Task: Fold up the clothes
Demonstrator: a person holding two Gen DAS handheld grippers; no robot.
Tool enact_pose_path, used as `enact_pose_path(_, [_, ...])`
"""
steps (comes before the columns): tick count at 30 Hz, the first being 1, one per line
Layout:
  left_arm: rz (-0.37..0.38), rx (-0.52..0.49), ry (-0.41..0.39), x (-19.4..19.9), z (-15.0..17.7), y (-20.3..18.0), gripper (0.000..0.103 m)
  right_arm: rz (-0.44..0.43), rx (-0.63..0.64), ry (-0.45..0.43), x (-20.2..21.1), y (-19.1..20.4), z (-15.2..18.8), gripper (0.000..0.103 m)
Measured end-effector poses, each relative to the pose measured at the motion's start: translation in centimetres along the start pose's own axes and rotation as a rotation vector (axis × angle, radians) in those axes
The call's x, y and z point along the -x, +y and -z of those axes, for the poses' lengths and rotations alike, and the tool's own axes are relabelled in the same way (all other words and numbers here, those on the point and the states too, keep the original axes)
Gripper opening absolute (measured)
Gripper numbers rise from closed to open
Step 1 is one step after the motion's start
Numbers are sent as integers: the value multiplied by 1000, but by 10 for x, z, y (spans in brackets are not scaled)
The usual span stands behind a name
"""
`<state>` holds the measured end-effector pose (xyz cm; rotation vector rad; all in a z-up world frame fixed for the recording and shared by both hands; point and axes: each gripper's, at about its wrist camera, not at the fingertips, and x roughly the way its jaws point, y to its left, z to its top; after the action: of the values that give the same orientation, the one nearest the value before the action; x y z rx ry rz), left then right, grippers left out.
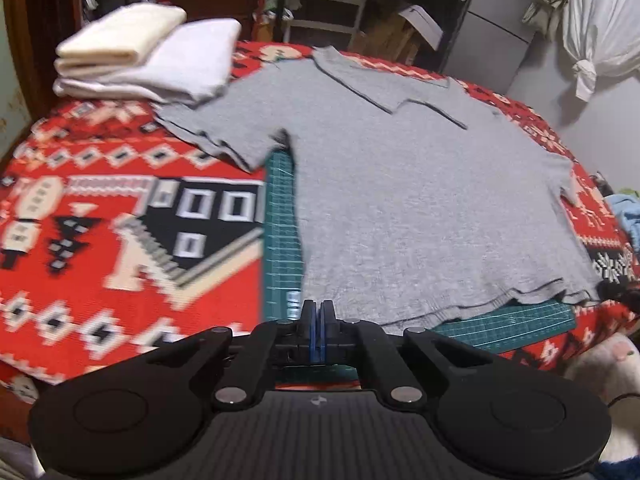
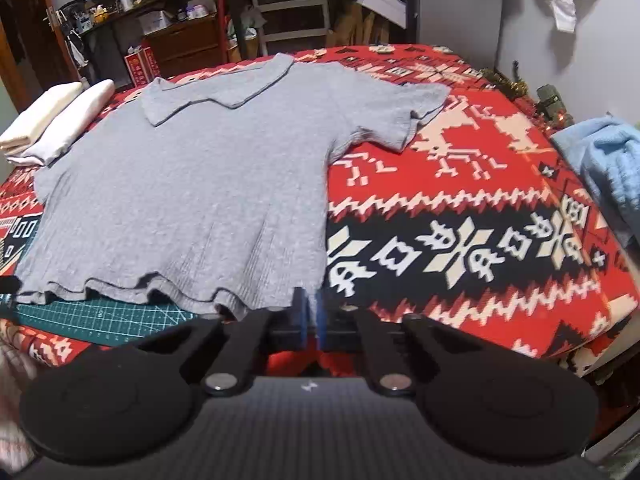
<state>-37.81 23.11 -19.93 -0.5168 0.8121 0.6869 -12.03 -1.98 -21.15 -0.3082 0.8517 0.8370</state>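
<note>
Grey polo shirt (image 2: 188, 184) flat on red patterned blanket (image 2: 460, 216). My left gripper (image 1: 318, 312) and right gripper (image 2: 310, 304) both pinching its hem corners. Thin pinch: I risk cloth slipping out when lifting.

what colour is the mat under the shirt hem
Dark green with a pale grid; the mat shows best in the right wrist view.
</note>
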Motion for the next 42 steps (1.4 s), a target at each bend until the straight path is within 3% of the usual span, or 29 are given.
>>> enact_pose_path(10, [-60, 6, -2, 5, -3, 15, 2, 53, -90, -17, 6, -33, -3, 4])
enact_pose_path(14, [-47, -5, 42, -2, -1, 11, 2, 61, -90, -13, 3, -34, -4, 4])
enact_pose_path(21, [-59, -42, 51, -4, 2, 3, 6, 32, -57, 17, 2, -26, 0, 5])
enact_pose_path(24, [-59, -40, 49, -3, 3, 3, 16, 21, -77, 18, 3, -29, 1, 10])
enact_pose_path(26, [-67, -45, 43, 0, 4, 3, 32, 12, -89, 17, 4, -31, 1, 13])
enact_pose_path(28, [-71, -45, 24, 7, 2, 4, 37, 8, -80, 11, 8, -30, 1, 14])
enact_pose_path(30, [-72, -38, -2, 14, -1, 5, 43, 15, -77, -1, 13, -29, 1, 26])
enact_pose_path(34, [-50, -32, -90, 22, -9, -6, 68, 14, -74, -54, 26, -26, -4, 35])
enact_pose_path(38, [-17, -74, -185, 15, -16, -32, 89, -17, -48, -87, 24, -11, -14, 60])
enact_pose_path(39, [-14, -87, -206, 9, -17, -41, 91, -20, -35, -96, 21, -5, -16, 71])
enact_pose_path(42, [12, -118, -278, -8, -17, -66, 94, -32, 20, -134, 10, 18, -20, 89])
